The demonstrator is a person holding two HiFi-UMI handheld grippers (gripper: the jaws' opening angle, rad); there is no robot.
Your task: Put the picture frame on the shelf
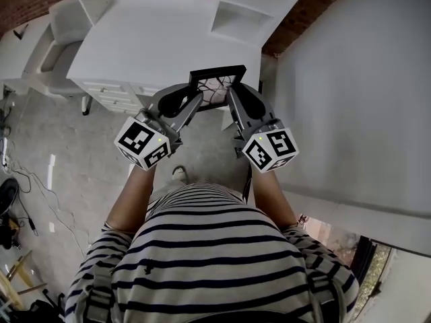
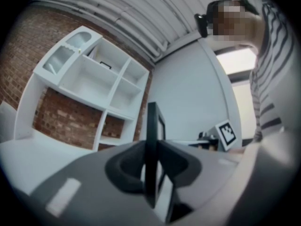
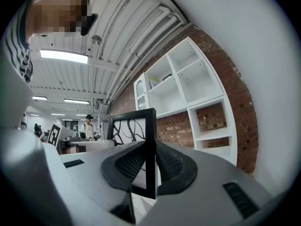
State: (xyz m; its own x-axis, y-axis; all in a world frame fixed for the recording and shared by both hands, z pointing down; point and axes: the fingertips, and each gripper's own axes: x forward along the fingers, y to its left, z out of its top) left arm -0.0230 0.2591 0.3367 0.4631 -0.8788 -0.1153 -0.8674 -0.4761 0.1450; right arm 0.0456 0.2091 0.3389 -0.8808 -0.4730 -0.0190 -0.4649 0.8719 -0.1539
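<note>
A black picture frame [image 1: 217, 86] with a dark branching print is held in the air between both grippers, above the near edge of the white desk [image 1: 155, 39]. My left gripper [image 1: 197, 101] is shut on the frame's left edge, and my right gripper [image 1: 233, 95] is shut on its right edge. In the left gripper view the frame [image 2: 152, 135] stands edge-on between the pads [image 2: 175, 160]. The right gripper view shows the print on the frame [image 3: 134, 128], its black border clamped between the ribbed pads [image 3: 168, 162]. The white cubby shelf [image 1: 259, 5] stands beyond the desk, against a brick wall.
A grey chair [image 1: 64, 25] sits left of the desk. A white wall panel [image 1: 357, 79] rises close on the right. Cables [image 1: 27, 180] lie on the floor at the left. A small dark object [image 2: 104, 65] stands in one shelf cubby. A person [image 3: 88, 126] stands far off.
</note>
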